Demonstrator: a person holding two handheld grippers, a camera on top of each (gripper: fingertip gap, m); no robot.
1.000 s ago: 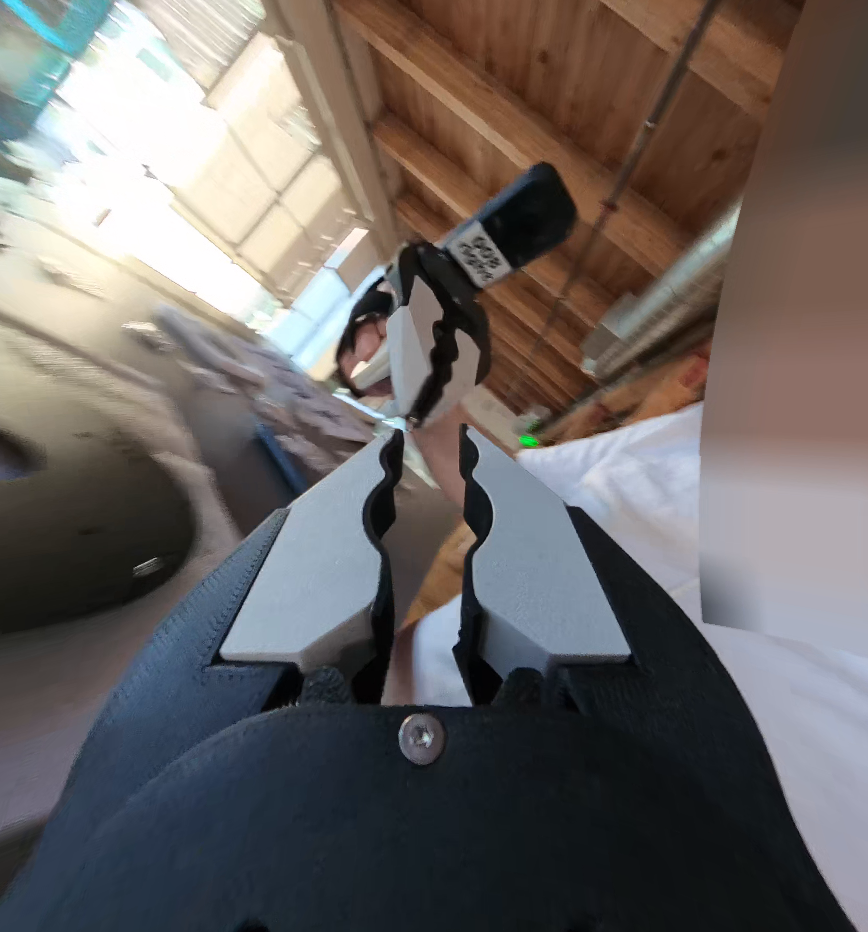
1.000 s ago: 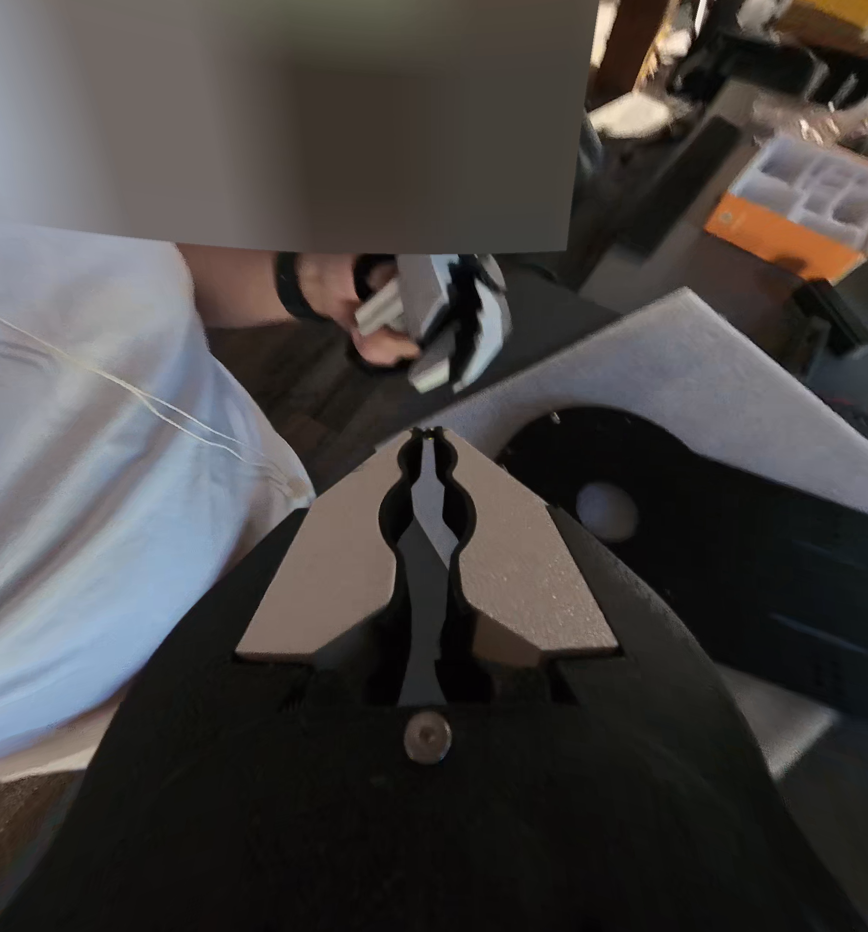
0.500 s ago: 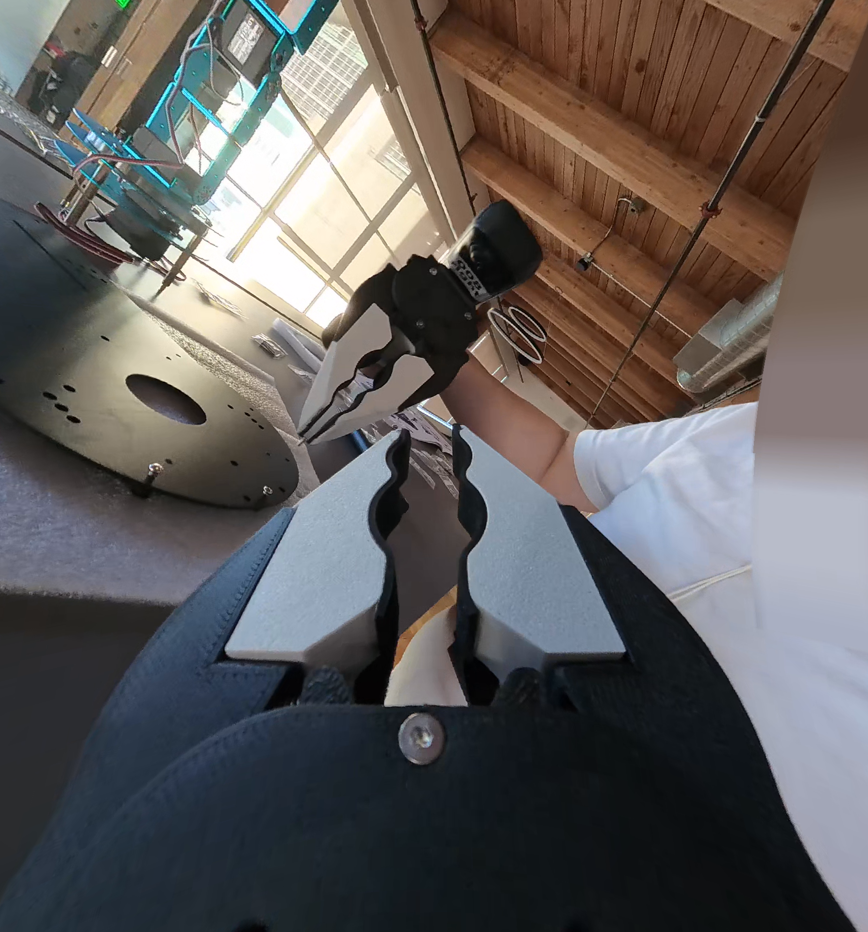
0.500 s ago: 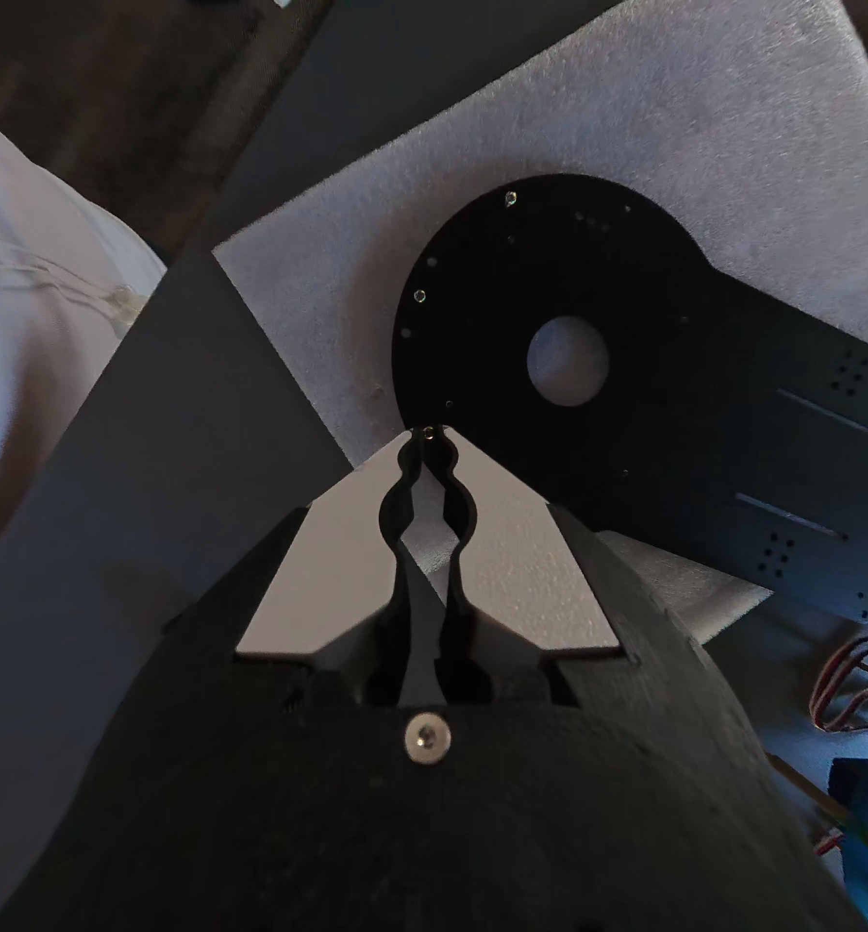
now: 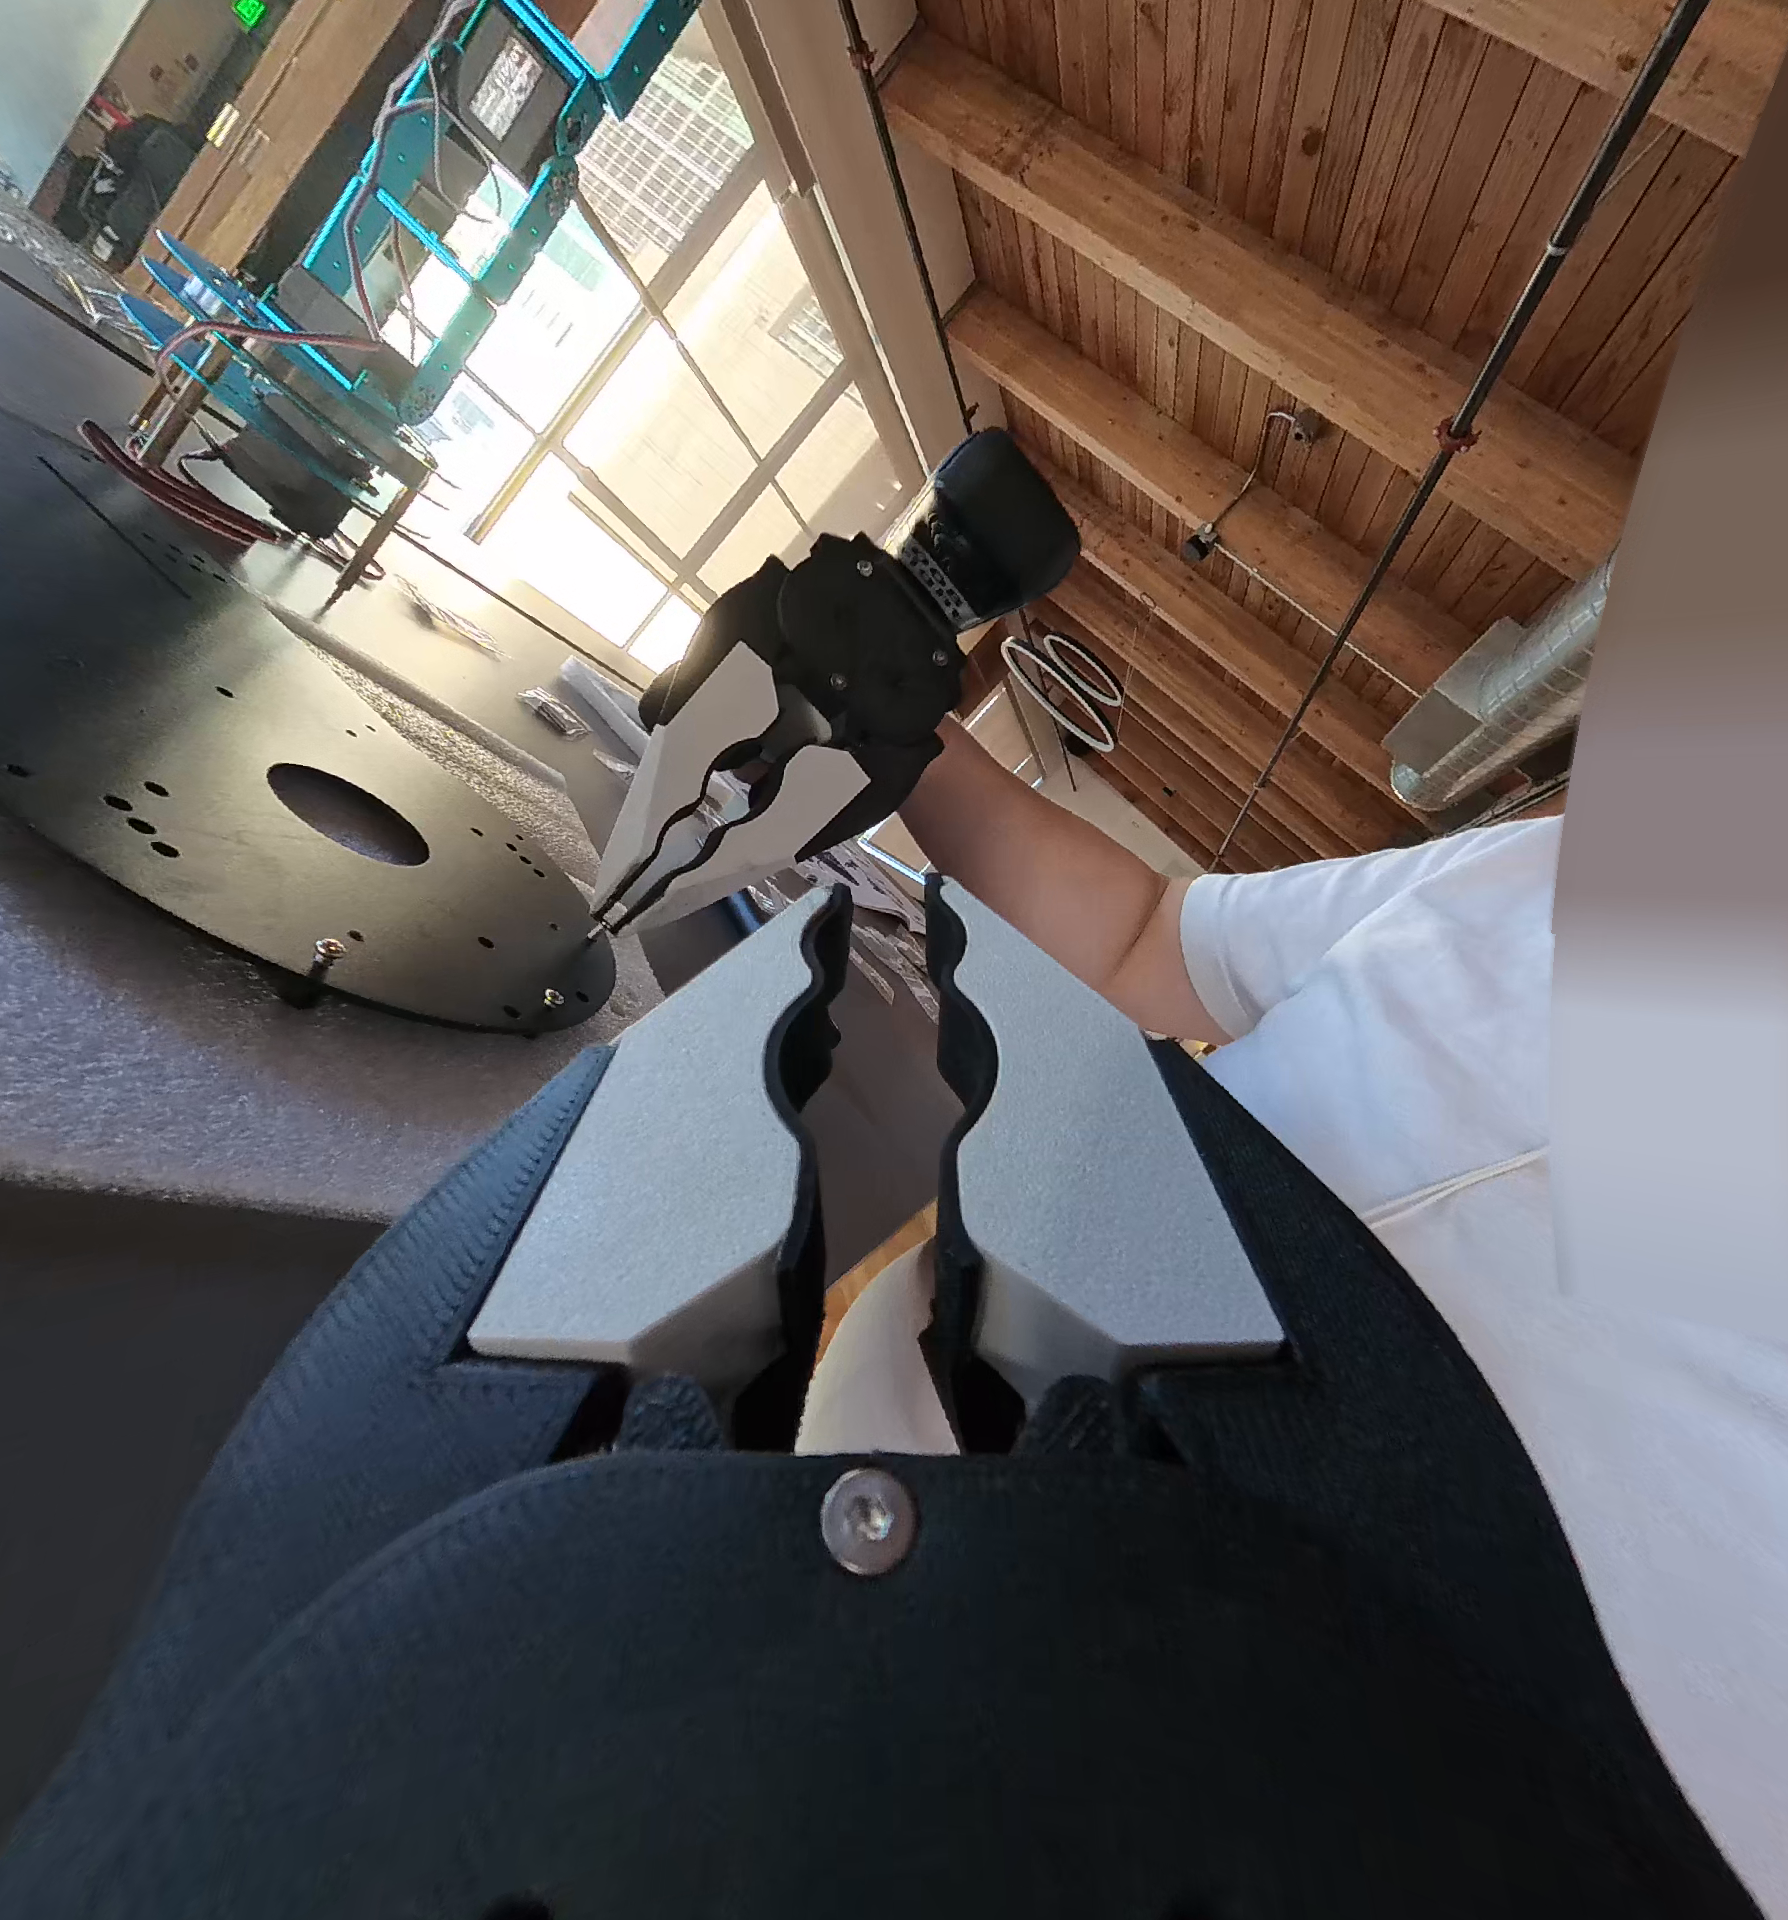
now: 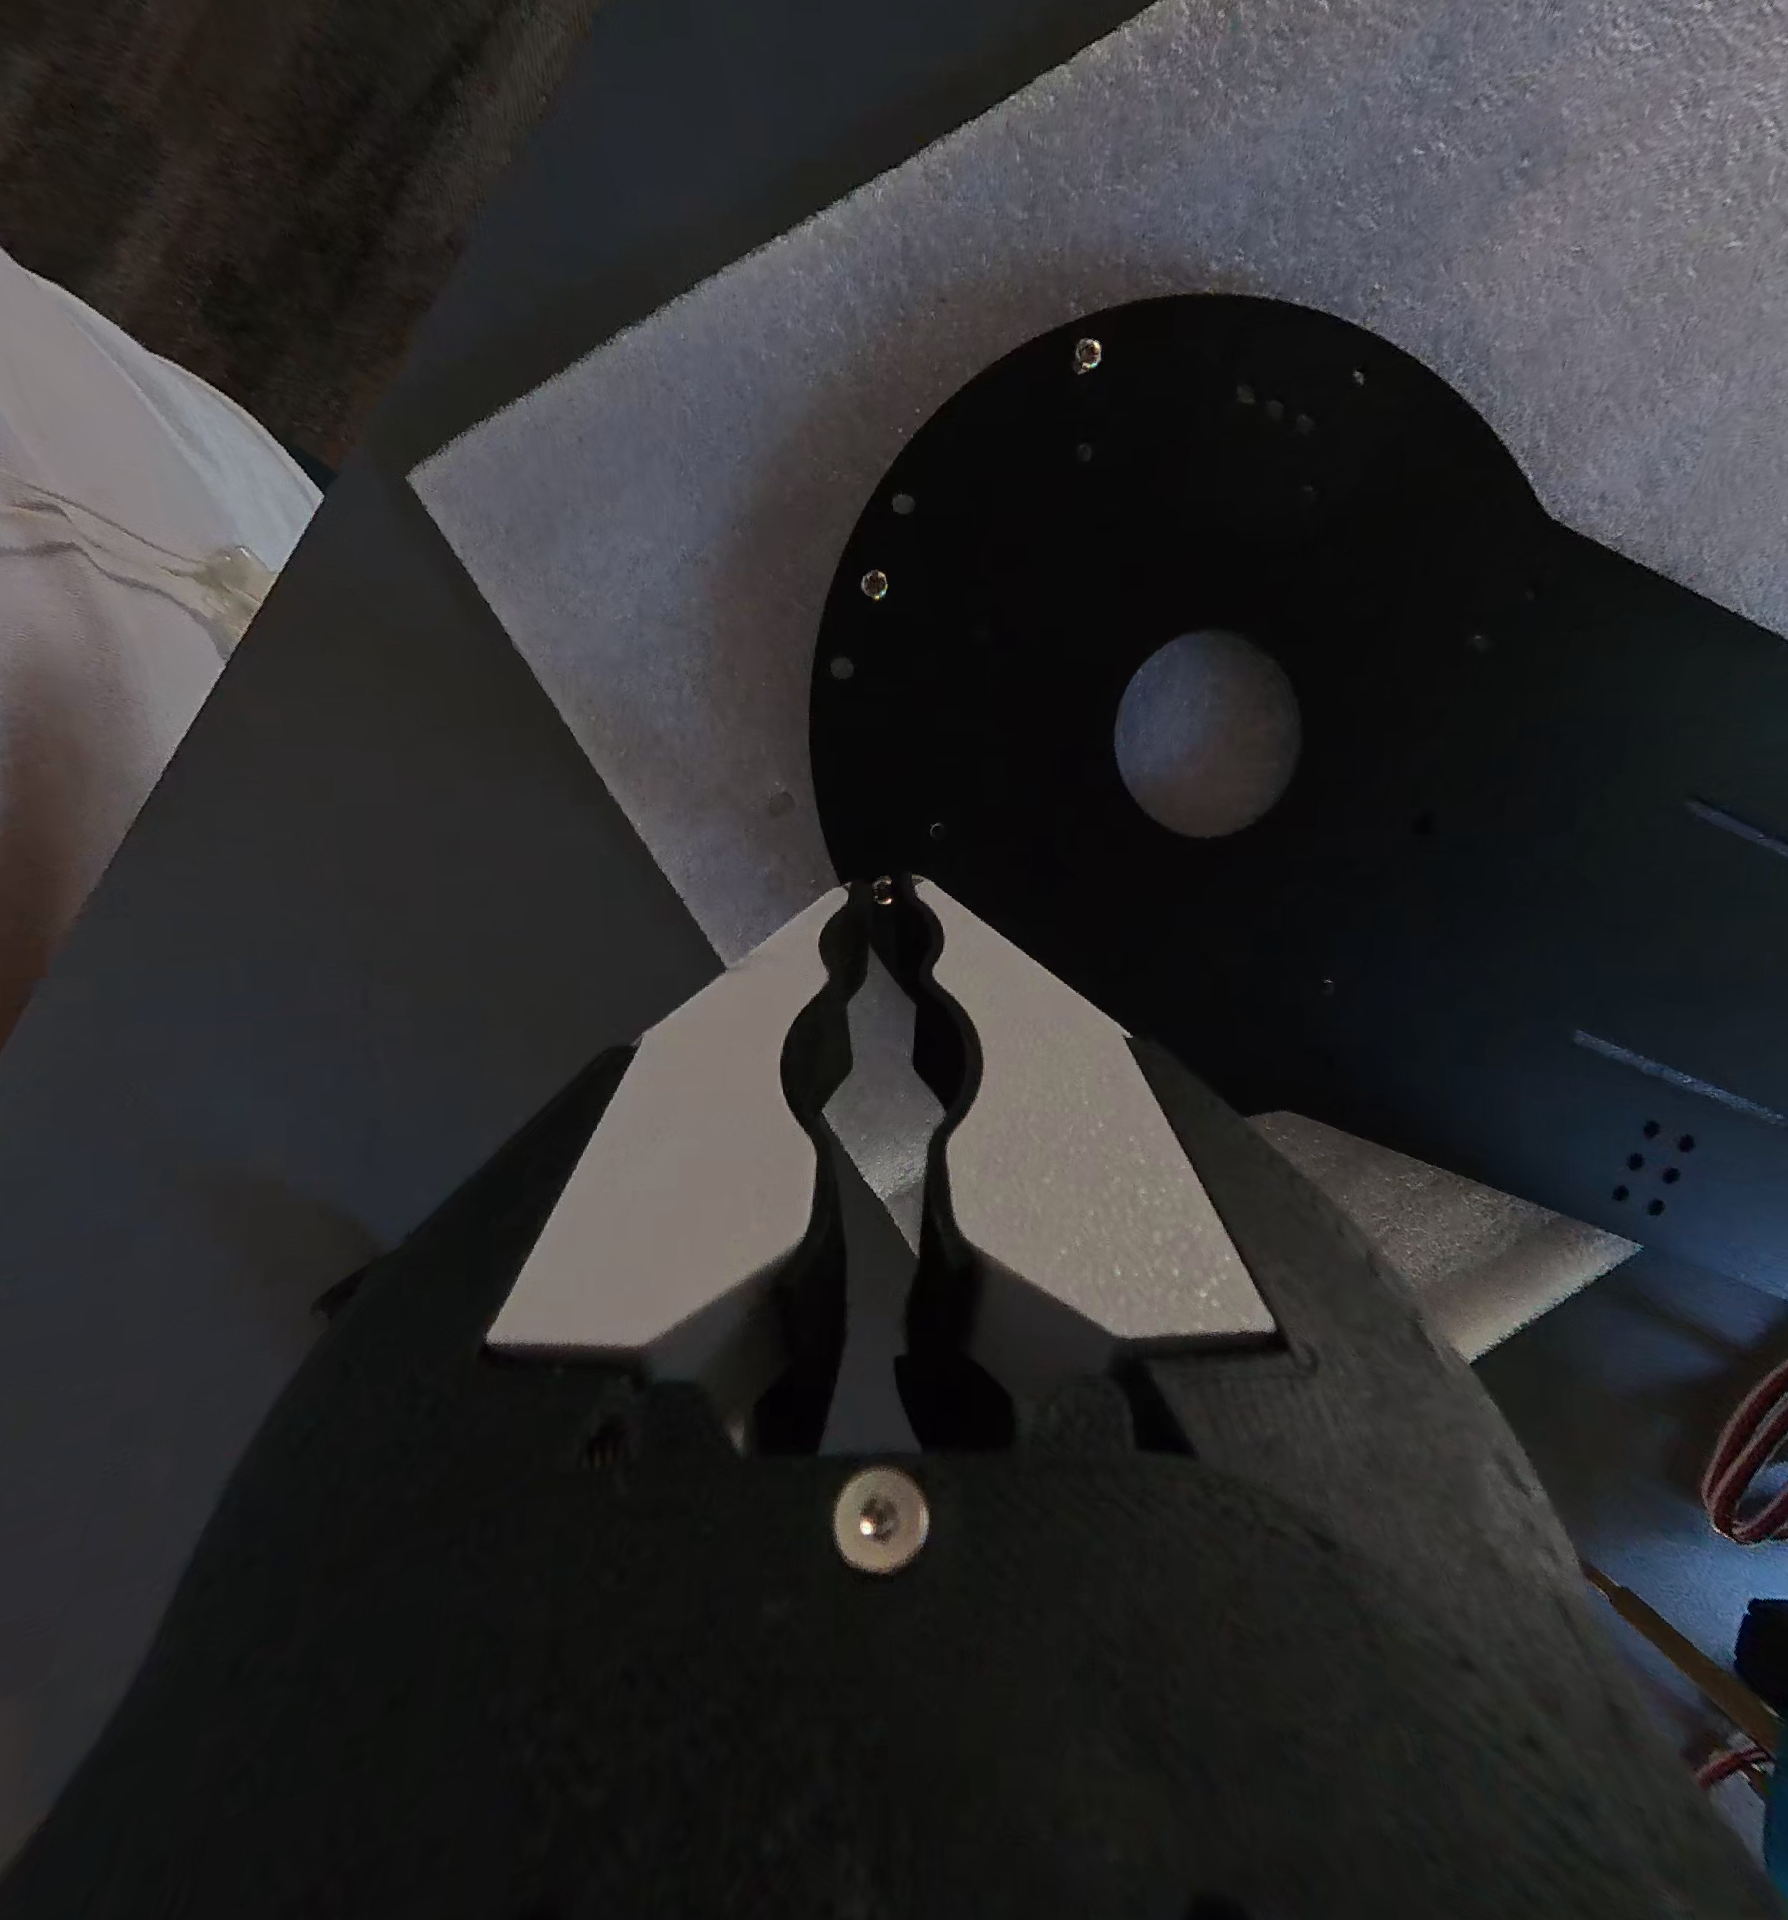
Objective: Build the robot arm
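Note:
A black metal plate with a round centre hole and many small holes lies on a grey foam sheet. My right gripper is shut on a small silver screw, with its tips at the plate's near rim. In the left wrist view the right gripper points down at the plate, with the screw tip touching its edge. Two other screws sit in rim holes. My left gripper is open and empty, held in the air beside the foam, pointing toward the right gripper.
A blue metal robot arm kit with red and brown wires stands past the plate. A dark table top lies under the foam. A person in a white shirt is close on the right of the left wrist view. My right fingertips sit around 15 cm from my left ones.
My right gripper has swung from in front of the person down to the plate's rim, still shut on the screw. The left gripper has stayed open while its view settled on the plate.

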